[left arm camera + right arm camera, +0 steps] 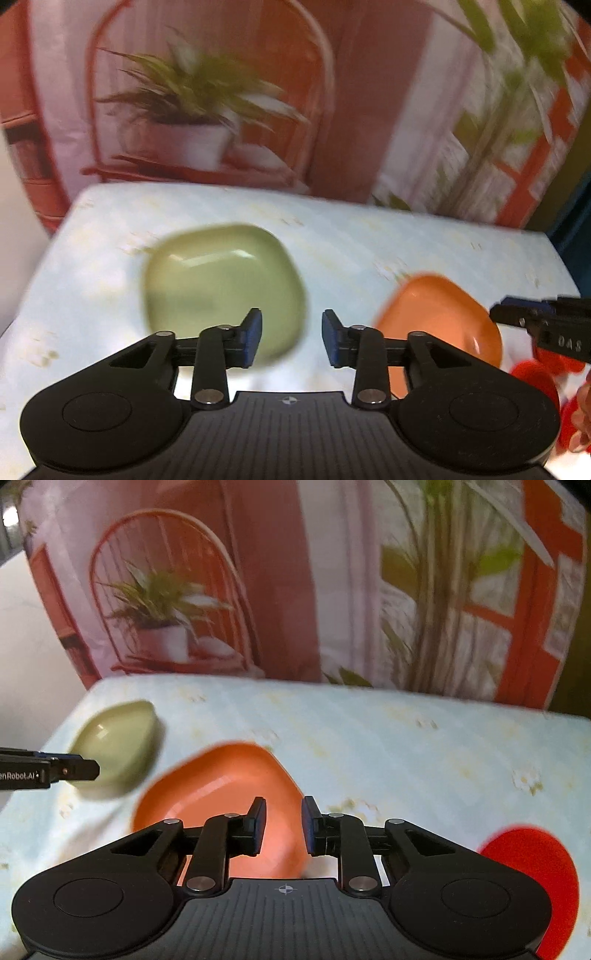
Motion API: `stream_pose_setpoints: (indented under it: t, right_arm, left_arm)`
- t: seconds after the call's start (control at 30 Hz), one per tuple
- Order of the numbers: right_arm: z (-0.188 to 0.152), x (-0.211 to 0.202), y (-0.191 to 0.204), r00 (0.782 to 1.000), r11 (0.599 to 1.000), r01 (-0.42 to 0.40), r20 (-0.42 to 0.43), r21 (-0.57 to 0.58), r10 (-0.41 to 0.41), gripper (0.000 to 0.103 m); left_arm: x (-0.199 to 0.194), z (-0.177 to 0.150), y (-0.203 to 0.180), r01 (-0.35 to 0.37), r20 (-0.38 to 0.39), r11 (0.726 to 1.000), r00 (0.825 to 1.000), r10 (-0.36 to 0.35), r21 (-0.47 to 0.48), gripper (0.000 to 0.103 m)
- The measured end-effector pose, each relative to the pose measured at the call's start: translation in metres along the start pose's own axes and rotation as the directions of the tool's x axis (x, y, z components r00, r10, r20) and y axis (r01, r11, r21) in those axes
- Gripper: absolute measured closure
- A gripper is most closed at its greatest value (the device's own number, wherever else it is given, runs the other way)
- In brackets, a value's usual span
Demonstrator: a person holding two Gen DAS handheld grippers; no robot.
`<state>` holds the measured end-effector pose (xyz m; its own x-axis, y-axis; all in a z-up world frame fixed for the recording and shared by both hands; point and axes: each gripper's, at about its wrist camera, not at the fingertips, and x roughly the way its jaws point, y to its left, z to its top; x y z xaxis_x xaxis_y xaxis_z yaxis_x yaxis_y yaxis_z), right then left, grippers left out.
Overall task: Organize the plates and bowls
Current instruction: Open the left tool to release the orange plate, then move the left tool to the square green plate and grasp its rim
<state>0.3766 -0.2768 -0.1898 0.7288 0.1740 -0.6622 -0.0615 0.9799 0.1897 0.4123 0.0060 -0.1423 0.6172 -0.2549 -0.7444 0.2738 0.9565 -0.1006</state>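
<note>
A green rounded-square bowl (225,291) sits on the light floral tablecloth, just ahead of my left gripper (291,339), which is open and empty, hovering over the bowl's near right edge. An orange rounded-square bowl (439,317) lies to its right. In the right wrist view the orange bowl (221,797) is directly under my right gripper (283,825), which is open and empty above its near right rim. The green bowl (118,746) shows at far left there. A red plate (535,871) lies at the lower right, partly hidden by the gripper body.
The table (406,746) is covered in a pale blue floral cloth. A printed backdrop (258,92) with a chair and plants hangs right behind the table's far edge. The left gripper's tip (74,770) shows at the left in the right wrist view.
</note>
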Motion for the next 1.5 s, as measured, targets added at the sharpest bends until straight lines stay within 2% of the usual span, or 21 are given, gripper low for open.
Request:
stream_pose_setpoints:
  t: [0.23, 0.33, 0.43, 0.7, 0.93, 0.97, 1.03, 1.07, 1.1, 1.13, 1.17, 1.23, 1.5]
  right_arm:
    - [0.033, 0.028, 0.047, 0.996, 0.995, -0.088, 0.007, -0.048, 0.088, 0.082]
    - [0.043, 0.048, 0.069, 0.994, 0.992, -0.113, -0.004, -0.055, 0.113, 0.082]
    - [0.049, 0.07, 0.091, 0.99, 0.989, -0.138, -0.027, -0.058, 0.136, 0.082]
    - [0.055, 0.12, 0.141, 0.985, 0.984, -0.155, -0.086, -0.089, 0.147, 0.082]
    - [0.058, 0.145, 0.144, 0.987, 0.989, -0.126, -0.112, -0.08, 0.117, 0.082]
    - [0.058, 0.147, 0.142, 0.986, 0.989, -0.127, -0.118, -0.074, 0.118, 0.082]
    - [0.056, 0.151, 0.141, 0.984, 0.989, -0.132, -0.131, -0.066, 0.123, 0.083]
    - [0.056, 0.152, 0.141, 0.983, 0.989, -0.137, -0.135, -0.063, 0.128, 0.084]
    - [0.055, 0.153, 0.14, 0.981, 0.988, -0.145, -0.14, -0.058, 0.136, 0.086]
    - [0.054, 0.153, 0.14, 0.979, 0.987, -0.154, -0.144, -0.054, 0.145, 0.093]
    - [0.053, 0.152, 0.139, 0.977, 0.985, -0.163, -0.148, -0.051, 0.154, 0.097]
    - [0.052, 0.15, 0.139, 0.976, 0.985, -0.166, -0.151, -0.044, 0.157, 0.097]
    - [0.042, 0.108, 0.128, 0.976, 0.982, -0.189, -0.112, -0.003, 0.187, 0.095]
  left_arm:
    - [-0.001, 0.019, 0.069, -0.098, 0.022, 0.987, 0.995, 0.102, -0.128, 0.065]
    - [0.01, 0.021, 0.09, -0.108, 0.006, 0.978, 0.994, 0.111, -0.177, 0.065]
    - [0.027, 0.018, 0.097, -0.11, -0.018, 0.973, 0.994, 0.108, -0.201, 0.065]
    - [0.061, 0.006, 0.108, -0.115, -0.068, 0.975, 0.992, 0.104, -0.19, 0.065]
    - [0.075, 0.002, 0.113, -0.114, -0.092, 0.976, 0.991, 0.098, -0.187, 0.067]
    - [0.076, 0.001, 0.113, -0.113, -0.096, 0.976, 0.991, 0.097, -0.185, 0.07]
    - [0.075, 0.0, 0.111, -0.122, -0.09, 0.978, 0.99, 0.108, -0.167, 0.083]
    - [0.075, -0.001, 0.111, -0.109, -0.088, 0.98, 0.992, 0.096, -0.166, 0.087]
    - [0.075, -0.001, 0.111, -0.096, -0.088, 0.98, 0.993, 0.081, -0.172, 0.092]
    - [0.075, -0.001, 0.11, -0.093, -0.089, 0.981, 0.993, 0.078, -0.171, 0.094]
    - [0.074, -0.001, 0.108, -0.099, -0.089, 0.982, 0.992, 0.085, -0.16, 0.094]
    - [0.071, -0.001, 0.103, -0.108, -0.082, 0.985, 0.992, 0.098, -0.134, 0.094]
    - [0.039, 0.004, 0.081, -0.058, -0.036, 0.996, 0.998, 0.055, -0.068, 0.094]
